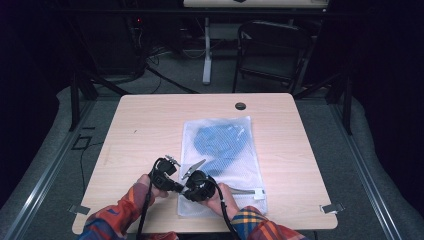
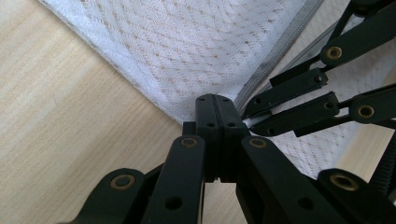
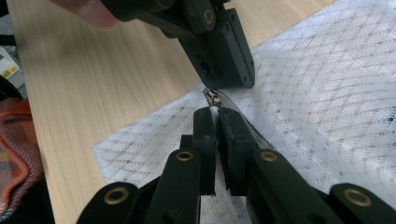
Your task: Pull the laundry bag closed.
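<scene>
The left gripper (image 2: 215, 100) has its jaws pressed flat together at the near corner of the white mesh bag (image 1: 220, 165), apparently pinching the fabric edge right where the grey zipper (image 2: 273, 60) ends. The right gripper (image 3: 215, 112) has its jaws nearly as tight, nipped on what looks like the small zipper pull (image 3: 214, 98), which sits just at 12 o'clock of their tips; from the left gripper view, a sliver of white shows between those jaws. The two sets of jaws meet almost tip to tip. Judging by this, the step in hand is working the zipper at the bag's corner: one gripper anchors the cloth while the other grips the pull. The next move likely calls for drawing the pull steadily along the zipper line while the anchor holds the mesh taut, so that the mesh does not bunch. The bag lies flat on the tabletop (image 1: 150, 120), right of centre and toward its 6 o'clock edge, with a blue garment (image 1: 220, 142) inside its far half. Both hands rest low at the near edge, sleeves in plaid, the left hand (image 1: 147, 187) at 9 o'clock of the right hand (image 1: 217, 200).
</scene>
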{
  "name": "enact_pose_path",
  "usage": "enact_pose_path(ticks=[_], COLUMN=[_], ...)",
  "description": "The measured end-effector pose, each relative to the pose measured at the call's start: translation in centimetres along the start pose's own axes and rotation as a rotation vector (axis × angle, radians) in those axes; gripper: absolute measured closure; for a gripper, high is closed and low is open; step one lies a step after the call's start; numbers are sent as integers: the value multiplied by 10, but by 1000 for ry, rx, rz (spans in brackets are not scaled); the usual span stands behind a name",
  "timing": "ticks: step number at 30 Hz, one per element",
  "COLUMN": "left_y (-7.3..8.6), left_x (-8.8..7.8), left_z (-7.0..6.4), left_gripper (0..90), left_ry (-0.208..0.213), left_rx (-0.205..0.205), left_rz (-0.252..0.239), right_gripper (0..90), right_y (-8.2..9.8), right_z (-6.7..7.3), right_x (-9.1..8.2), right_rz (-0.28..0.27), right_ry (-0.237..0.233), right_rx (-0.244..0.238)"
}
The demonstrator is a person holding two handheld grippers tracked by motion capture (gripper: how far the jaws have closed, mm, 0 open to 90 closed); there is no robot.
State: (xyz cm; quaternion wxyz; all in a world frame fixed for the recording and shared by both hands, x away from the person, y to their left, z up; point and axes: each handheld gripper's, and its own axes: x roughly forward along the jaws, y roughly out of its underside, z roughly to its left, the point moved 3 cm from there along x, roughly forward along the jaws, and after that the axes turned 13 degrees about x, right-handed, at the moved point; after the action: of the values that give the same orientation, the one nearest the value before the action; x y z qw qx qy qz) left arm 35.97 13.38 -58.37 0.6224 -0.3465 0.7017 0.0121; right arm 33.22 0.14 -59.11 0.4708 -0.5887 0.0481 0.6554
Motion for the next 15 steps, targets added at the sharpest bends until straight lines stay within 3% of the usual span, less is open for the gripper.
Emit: enact_pose_path(ticks=[3,9,15], left_y=[-1,0,0], left_x=[0,0,0], left_z=[-2,-2,-2], left_gripper=[900,900,900], left_ry=[-15,-10,-12], left_rx=[27,32,36], left_rz=[10,10,10], right_gripper=[865,867,868], right_y=[0,1,1], right_z=[-1,0,-1], right_x=[-1,-1,-4], right_rz=[8,-9,7], right_ry=[-9,4,10], right_rx=[-2,11,-9])
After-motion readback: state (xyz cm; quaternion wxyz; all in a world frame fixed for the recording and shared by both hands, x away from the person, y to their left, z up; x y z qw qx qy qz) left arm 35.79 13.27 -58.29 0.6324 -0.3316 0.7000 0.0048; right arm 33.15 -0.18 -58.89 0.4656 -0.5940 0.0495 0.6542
